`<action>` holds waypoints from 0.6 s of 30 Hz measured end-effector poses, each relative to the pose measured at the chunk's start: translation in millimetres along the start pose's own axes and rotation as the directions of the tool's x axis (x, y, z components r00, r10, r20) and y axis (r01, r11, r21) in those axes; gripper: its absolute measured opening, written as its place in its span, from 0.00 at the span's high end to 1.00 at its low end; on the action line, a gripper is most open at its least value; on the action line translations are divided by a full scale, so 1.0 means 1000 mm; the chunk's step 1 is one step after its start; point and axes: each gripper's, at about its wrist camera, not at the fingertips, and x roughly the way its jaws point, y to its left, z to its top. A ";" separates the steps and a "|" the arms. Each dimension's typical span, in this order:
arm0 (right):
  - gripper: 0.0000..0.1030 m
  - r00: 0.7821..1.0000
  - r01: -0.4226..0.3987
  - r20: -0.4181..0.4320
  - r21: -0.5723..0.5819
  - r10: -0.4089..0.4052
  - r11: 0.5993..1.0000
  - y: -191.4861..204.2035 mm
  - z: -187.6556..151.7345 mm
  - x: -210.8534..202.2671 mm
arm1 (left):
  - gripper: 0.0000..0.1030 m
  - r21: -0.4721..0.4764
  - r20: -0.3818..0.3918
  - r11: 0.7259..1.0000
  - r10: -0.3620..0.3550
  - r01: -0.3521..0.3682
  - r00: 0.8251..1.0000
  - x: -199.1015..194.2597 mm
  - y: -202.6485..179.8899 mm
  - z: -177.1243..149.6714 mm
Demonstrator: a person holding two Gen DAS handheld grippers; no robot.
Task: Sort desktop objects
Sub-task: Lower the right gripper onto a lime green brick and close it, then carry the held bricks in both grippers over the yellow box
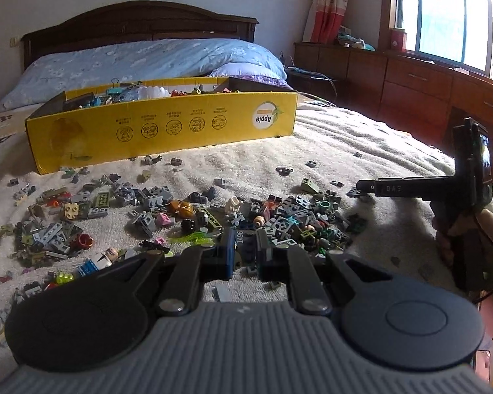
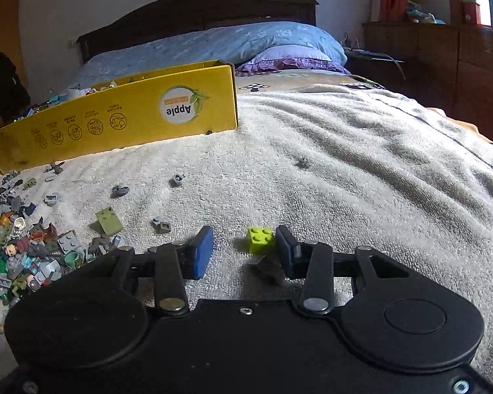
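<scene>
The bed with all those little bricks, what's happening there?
A person holding two grippers is sorting toy bricks on a towel-covered bed. The right gripper is open around a lime-green brick that sits against its right finger. The left gripper hovers over the brick pile, jaws slightly apart, holding nothing. A yellow cardboard box behind already holds pieces.

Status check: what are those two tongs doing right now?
Right tongs open around lime brick, brick against right pad. Left tongs narrowly open over brick pile, empty. Yellow box beyond, path unobstructed.
</scene>
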 end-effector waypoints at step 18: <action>0.86 0.998 0.064 0.022 0.038 -0.065 0.997 0.005 -0.002 -0.016 | 0.86 -0.066 0.041 0.997 0.051 -0.049 0.998 -0.011 0.035 -0.008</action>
